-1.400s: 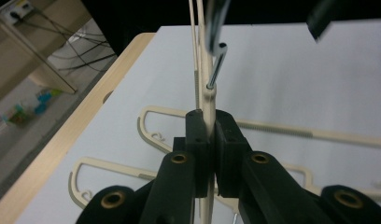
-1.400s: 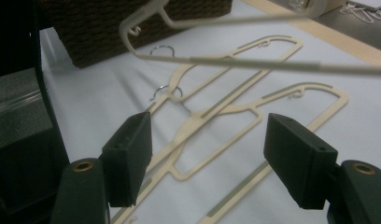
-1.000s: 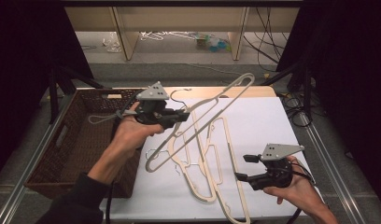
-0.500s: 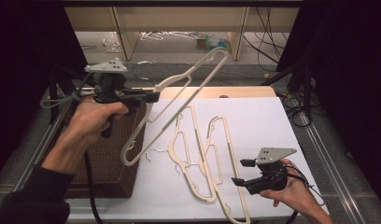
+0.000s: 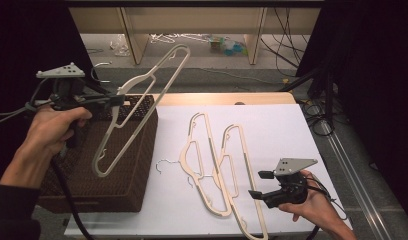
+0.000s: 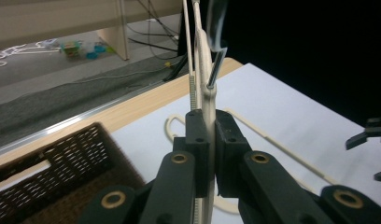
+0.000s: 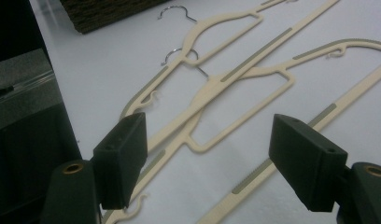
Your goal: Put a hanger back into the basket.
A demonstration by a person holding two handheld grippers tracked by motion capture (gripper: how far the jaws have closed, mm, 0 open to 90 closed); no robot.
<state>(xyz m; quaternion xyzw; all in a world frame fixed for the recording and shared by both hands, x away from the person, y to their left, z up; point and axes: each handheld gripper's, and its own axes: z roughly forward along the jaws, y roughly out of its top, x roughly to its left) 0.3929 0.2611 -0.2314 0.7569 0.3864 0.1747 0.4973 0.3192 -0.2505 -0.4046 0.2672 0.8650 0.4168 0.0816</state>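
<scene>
A cream plastic hanger point(image 5: 133, 81) hangs tilted in the air over the brown woven basket point(image 5: 137, 165). My left gripper point(image 5: 117, 100) is shut on its flat body. In the left gripper view the pads pinch the hanger point(image 6: 208, 93) edge-on, just below its metal hook, with my left gripper point(image 6: 209, 135) pointing across the table. Two more cream hangers point(image 5: 215, 165) point(image 5: 249, 170) lie overlapped on the white tabletop point(image 5: 272, 135). My right gripper point(image 5: 259, 184) stands open just right of them, low over the table. The right gripper view has these hangers point(image 7: 226, 77) ahead of my right gripper point(image 7: 207, 158), with nothing between the pads.
The basket point(image 6: 53, 158) stands at the table's left end, against the white sheet. A wooden strip point(image 5: 227, 98) borders the table's far side. Behind it are shelf legs point(image 5: 254, 40), loose hangers and litter on the floor, and cables point(image 5: 317, 115) at the right.
My left gripper has carried the hanger left and upward, from above the white sheet to over the basket. The right hand has stayed where it was.
</scene>
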